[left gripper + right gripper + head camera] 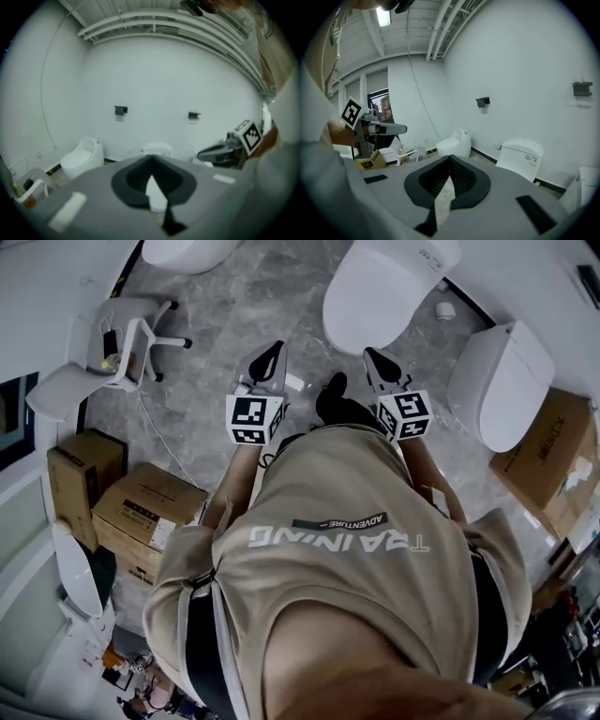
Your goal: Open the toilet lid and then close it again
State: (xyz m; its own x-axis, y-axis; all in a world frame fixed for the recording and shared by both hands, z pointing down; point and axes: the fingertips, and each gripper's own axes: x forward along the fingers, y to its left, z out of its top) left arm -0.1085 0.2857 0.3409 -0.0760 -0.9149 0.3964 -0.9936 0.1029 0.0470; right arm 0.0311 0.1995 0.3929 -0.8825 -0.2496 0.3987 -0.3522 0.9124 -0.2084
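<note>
The white toilet (384, 287) with its lid down stands straight ahead at the top of the head view. It also shows beyond the jaws in the left gripper view (157, 150) and in the right gripper view (520, 157). My left gripper (275, 346) and right gripper (368, 352) are held side by side above the grey floor, short of the toilet and apart from it. The left gripper (151, 160) is shut with nothing in it. In its own view the right gripper (450, 158) has its tips together and nothing between them.
A second toilet (506, 381) stands to the right and a third (183, 251) at the top left. A white rack (122, 343) and cardboard boxes (141, 512) sit on the left; another box (553, 456) lies at the right. The white wall carries two dark fittings (121, 110).
</note>
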